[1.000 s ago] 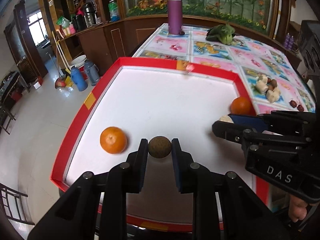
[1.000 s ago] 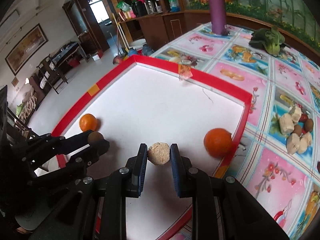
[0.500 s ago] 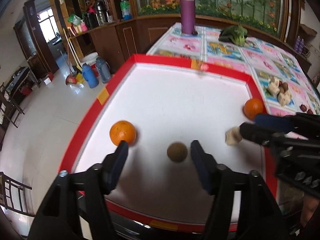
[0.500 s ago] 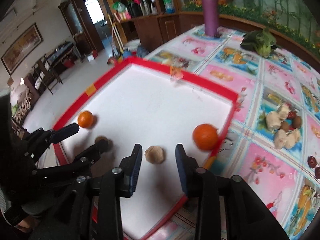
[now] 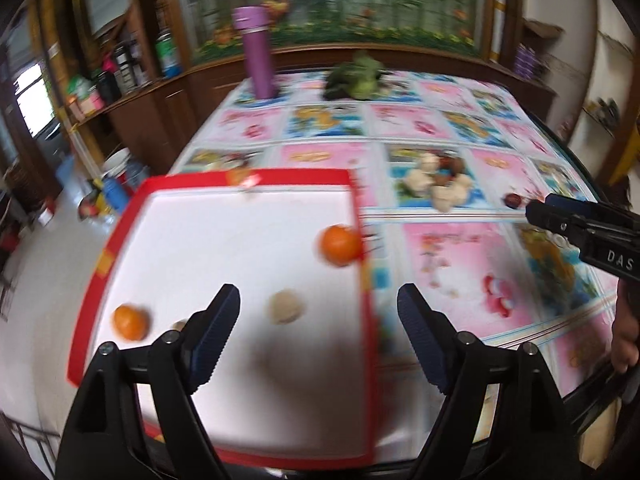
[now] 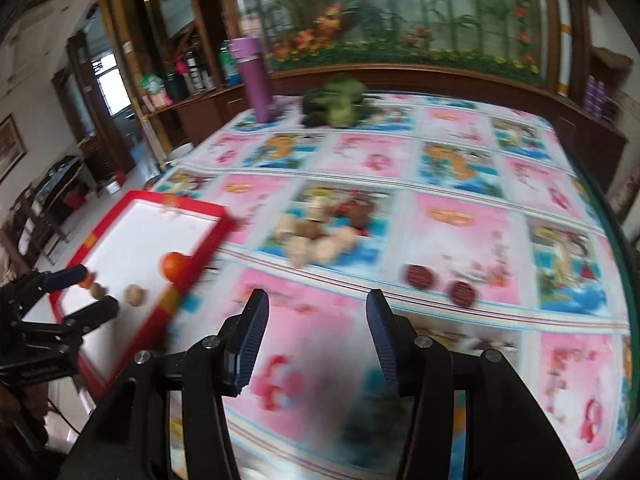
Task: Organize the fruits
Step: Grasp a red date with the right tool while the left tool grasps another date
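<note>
A red-rimmed white tray (image 5: 180, 178) holds a large orange (image 5: 339, 246) by its right rim, a small orange (image 5: 130, 322), a pale tan fruit (image 5: 285, 307) and a brown fruit (image 5: 180, 325) half hidden by a finger. My left gripper (image 5: 318, 312) hangs open over the tray's near right part, holding nothing. My right gripper (image 6: 316, 336) is open above the flowered tablecloth, right of the tray (image 6: 200, 212). A pile of pale and brown fruits (image 6: 316, 236) and two dark red fruits (image 6: 418, 276) lie ahead of it. Both views are blurred.
A purple bottle (image 6: 256, 76) and a green leafy vegetable (image 6: 338, 106) stand at the far side of the table. The table's right edge (image 6: 616, 240) curves past the tablecloth. Cabinets and floor clutter lie off to the left.
Both grippers opened and let go: the brown fruit and the tan fruit now lie on the tray. Both grippers then pulled back and swung right, toward the pile on the tablecloth.
</note>
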A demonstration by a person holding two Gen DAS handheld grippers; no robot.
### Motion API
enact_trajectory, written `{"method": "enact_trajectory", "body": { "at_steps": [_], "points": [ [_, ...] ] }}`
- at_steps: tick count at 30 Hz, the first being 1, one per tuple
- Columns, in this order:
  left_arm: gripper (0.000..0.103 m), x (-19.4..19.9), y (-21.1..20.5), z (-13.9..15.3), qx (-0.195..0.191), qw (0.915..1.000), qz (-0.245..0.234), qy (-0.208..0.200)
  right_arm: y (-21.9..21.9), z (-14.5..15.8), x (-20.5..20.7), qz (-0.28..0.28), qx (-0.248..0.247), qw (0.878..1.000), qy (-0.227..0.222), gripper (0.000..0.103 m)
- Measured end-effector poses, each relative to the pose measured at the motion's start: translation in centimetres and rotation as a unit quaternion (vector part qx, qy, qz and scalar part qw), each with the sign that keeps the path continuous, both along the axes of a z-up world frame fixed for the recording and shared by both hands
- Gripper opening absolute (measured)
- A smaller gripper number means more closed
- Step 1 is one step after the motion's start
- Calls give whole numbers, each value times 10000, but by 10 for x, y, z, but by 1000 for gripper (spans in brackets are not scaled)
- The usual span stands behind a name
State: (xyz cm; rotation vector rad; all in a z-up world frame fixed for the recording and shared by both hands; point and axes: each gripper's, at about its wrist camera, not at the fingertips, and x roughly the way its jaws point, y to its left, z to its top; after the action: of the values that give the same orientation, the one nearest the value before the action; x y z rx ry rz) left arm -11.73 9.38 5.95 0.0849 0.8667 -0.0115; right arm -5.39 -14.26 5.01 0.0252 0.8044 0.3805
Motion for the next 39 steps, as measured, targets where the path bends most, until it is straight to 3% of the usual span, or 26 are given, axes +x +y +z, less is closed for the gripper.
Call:
{"method": "enact_trajectory", "body": {
  "at_steps": [8, 13, 19, 27, 32, 36, 39],
  "points": [
    [81, 40, -75, 0, 205, 9964, -791, 219, -75, -20, 24, -674, -59, 9975, 220, 51],
    [81, 67, -108, -5, 234, 9924, -1143, 394, -70, -33, 44, -493, -216, 9980, 336, 49],
    [81, 82, -124, -8, 98, 9898, -1330, 506, -63, -49, 62, -365, -396, 9971, 533, 25],
    [81, 98, -158, -15, 162, 9839, -1701, 519, -79, -45, 58, -544, -89, 9976, 421, 24],
    [74, 115, -185, -22, -10, 9788, -1975, 538, -94, -41, 57, -938, 97, 9947, 418, 24],
    [62, 126, -198, -35, -33, 9746, -2148, 637, -113, -49, 62, -1336, 249, 9878, 765, 24],
    [52, 132, -207, -43, -65, 9707, -2305, 682, -118, -47, 61, -1350, 393, 9870, 775, 24]
  ]
}}
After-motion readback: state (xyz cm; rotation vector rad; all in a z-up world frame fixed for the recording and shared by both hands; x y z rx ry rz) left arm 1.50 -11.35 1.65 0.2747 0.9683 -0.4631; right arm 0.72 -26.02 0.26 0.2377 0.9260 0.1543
